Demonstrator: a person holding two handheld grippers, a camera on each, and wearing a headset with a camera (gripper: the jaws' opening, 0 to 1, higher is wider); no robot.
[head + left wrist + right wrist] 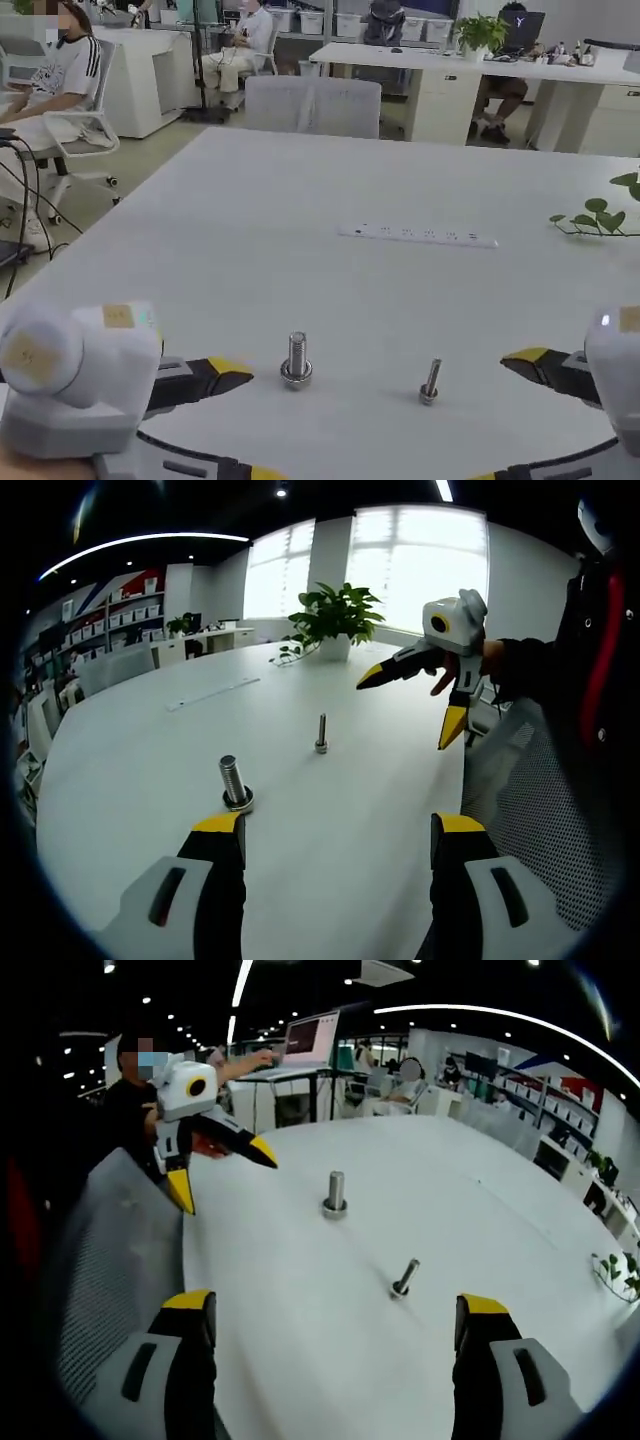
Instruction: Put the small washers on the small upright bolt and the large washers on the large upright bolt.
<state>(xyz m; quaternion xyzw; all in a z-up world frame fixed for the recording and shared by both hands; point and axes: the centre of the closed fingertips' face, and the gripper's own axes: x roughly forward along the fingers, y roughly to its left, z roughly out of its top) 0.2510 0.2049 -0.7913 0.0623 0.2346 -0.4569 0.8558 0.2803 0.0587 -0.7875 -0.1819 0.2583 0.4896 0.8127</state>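
On the white table (300, 230) the large bolt (296, 362) stands upright, a wide ring-like base around its foot. To its right is the thin small bolt (430, 383), leaning slightly. My left gripper (255, 425) is at the near left edge, open, nothing between its jaws. Open too, my right gripper (490, 418) holds nothing at the near right. In the left gripper view, the large bolt (235, 783) is just past my open left gripper (338, 825), the small bolt (321, 734) beyond, the right gripper (402, 715) opposite. My right gripper (336, 1305) faces the small bolt (404, 1278), large bolt (334, 1195) and left gripper (230, 1186).
A white power strip (418, 235) lies across the table's middle. A leafy sprig (600, 215) reaches in at the right edge, from a potted plant (335, 615). Two grey chairs (312, 105) stand at the far side. A mesh chair back (110, 1250) is behind me.
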